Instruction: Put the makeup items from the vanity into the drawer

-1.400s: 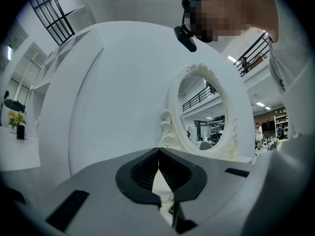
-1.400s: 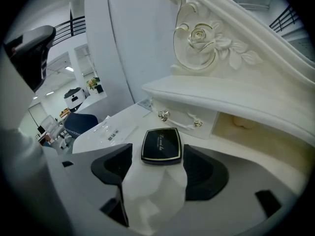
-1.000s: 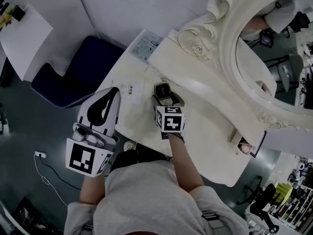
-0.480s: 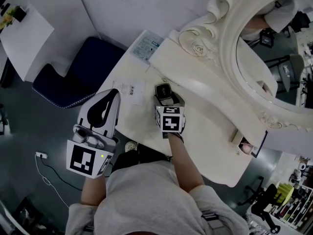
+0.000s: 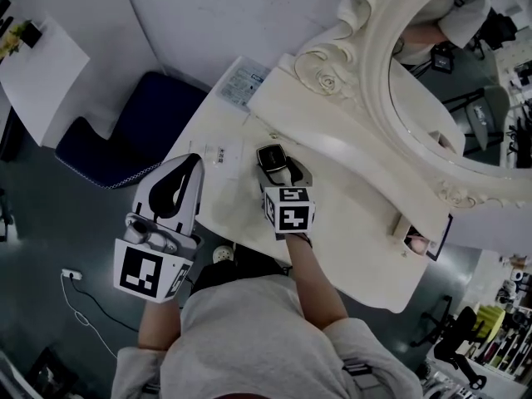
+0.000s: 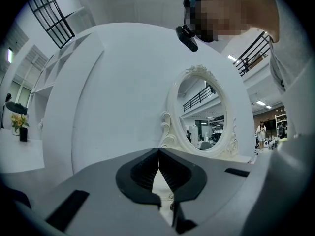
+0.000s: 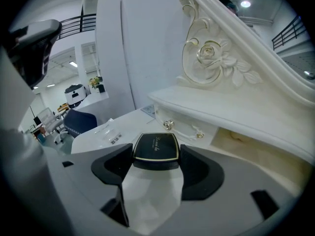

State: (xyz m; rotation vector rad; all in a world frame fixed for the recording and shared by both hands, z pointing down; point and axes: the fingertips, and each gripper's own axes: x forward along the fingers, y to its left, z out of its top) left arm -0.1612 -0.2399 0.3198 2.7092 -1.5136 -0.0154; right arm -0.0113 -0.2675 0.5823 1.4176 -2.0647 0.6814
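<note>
The step in hand looks like carrying the black compact to the drawer front. To do it well, keep the compact level and square to that drawer front. The grip is only on its two side edges, near its rear, so most of the case juts forward and could pivot if it is nudged. The drawer's two small knobs sit just beyond the compact's far edge, so the approach should stay clear of them (a knock there would likely twist the case). I cannot tell whether the drawer is open enough to take it. A cream recess shows just to the right of the drawer front, but it may be a separate opening. If the drawer is closed, the free tool probably has to pull a knob first.

The right tool is parted about the width of the compact and clamped on it, pads against both sides, lid facing up. It is raised off the worktop, just in front of the drawer front.

The left tool has its tips pressed together with nothing between them. It hangs well away from the drawer front, out past the worktop's near edge.
</note>
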